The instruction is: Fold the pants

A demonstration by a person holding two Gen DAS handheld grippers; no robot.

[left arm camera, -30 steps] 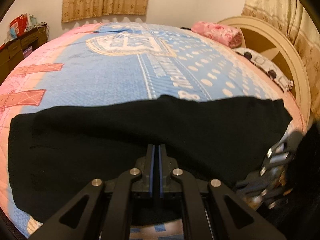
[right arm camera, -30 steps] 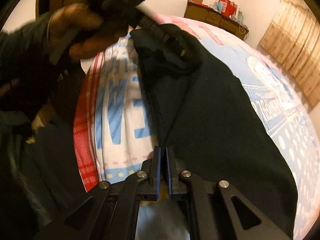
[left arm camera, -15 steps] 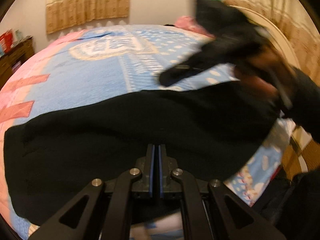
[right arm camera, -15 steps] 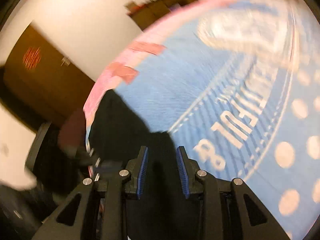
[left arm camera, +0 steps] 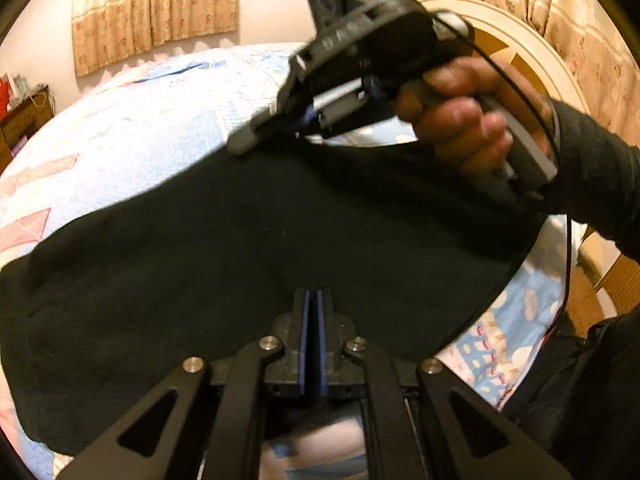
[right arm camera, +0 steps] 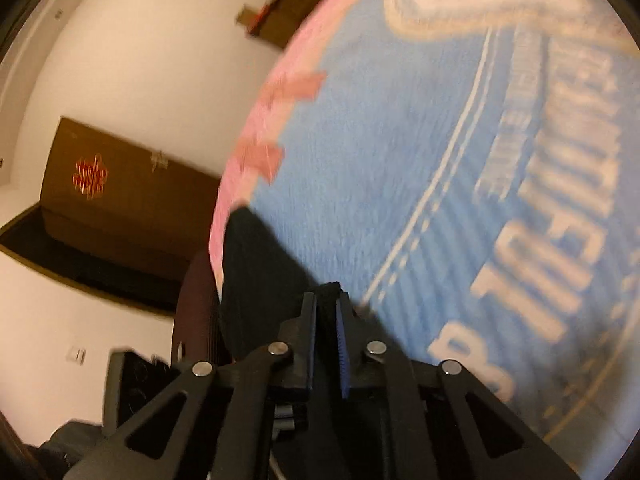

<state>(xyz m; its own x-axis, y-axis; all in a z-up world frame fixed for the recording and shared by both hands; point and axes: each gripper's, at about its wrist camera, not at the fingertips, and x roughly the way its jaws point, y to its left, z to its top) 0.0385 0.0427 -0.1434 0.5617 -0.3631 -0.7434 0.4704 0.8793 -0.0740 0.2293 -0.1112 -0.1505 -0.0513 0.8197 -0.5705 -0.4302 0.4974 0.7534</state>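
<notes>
The black pants (left arm camera: 248,264) lie spread across the near part of the bed. My left gripper (left arm camera: 311,300) is shut on their near edge, jaws pressed together. My right gripper (right arm camera: 327,304) is shut on a black fold of the pants (right arm camera: 256,264) at their far edge, with cloth bunched between the blue pads. In the left wrist view the right gripper (left arm camera: 244,142) shows held in a hand above the pants' far edge, its tips at the cloth.
The bed has a blue and pink printed quilt (left arm camera: 132,120) with white lettering (right arm camera: 540,208). A cream headboard (left arm camera: 532,60) stands at the right, curtains (left arm camera: 152,8) behind, a wooden cabinet (right arm camera: 120,200) and a dresser (left arm camera: 20,120) by the walls.
My right gripper swung from the near right corner over to the pants' far edge, opened, then closed on the cloth there. The left gripper stayed shut on the near edge.
</notes>
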